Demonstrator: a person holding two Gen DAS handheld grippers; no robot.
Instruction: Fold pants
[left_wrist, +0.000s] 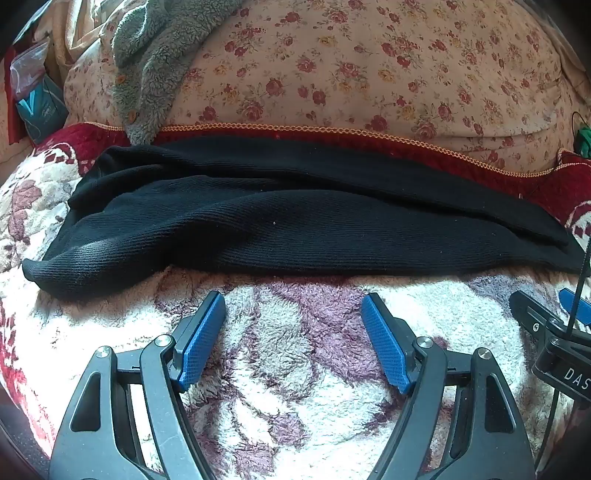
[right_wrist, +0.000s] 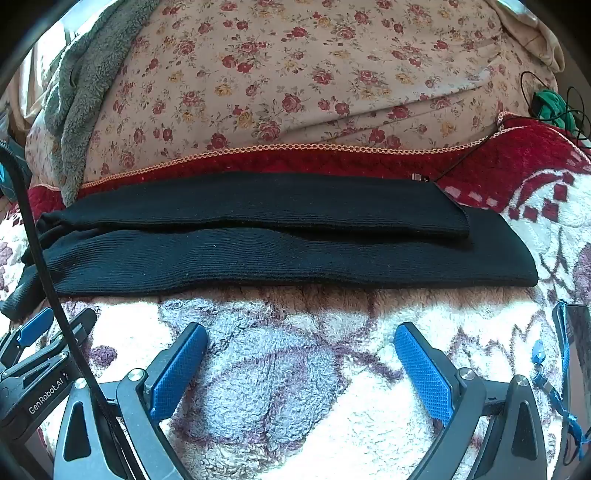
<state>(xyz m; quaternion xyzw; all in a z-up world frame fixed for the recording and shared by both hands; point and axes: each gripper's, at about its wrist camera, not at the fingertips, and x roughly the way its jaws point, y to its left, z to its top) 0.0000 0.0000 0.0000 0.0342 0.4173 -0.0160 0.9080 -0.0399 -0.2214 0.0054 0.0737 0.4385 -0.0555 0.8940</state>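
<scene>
The black ribbed pants (right_wrist: 280, 254) lie lengthwise across the fleece blanket (right_wrist: 280, 398), toward its far edge, just short of the red border with the orange stitched trim (right_wrist: 295, 149). One leg rests on the other, its hem (right_wrist: 461, 221) stopping short of the lower leg's end.

Readable writing: "GenRobot.AI" is printed in white on the body of the left gripper (right_wrist: 44, 400) where it enters the right wrist view, and the letters "DAS" show on the right gripper's housing (left_wrist: 576, 378) at the edge of the left wrist view.

The left gripper (left_wrist: 293, 317) has its blue pads (left_wrist: 201, 343) spread wide apart over the blanket's near part, holding nothing. The right gripper (right_wrist: 301, 347) likewise stands spread, with its pads (right_wrist: 424, 373) clear of the cloth.

Only the left wrist view shows the bunched waist end (left_wrist: 55, 273) and a grey fleece garment with wooden buttons (left_wrist: 147, 66) on the floral quilt (left_wrist: 369, 66). Only the right wrist view shows the leg ends, a thin black cable (right_wrist: 465, 158) and a green object (right_wrist: 550, 105) at the blanket's far right corner.
</scene>
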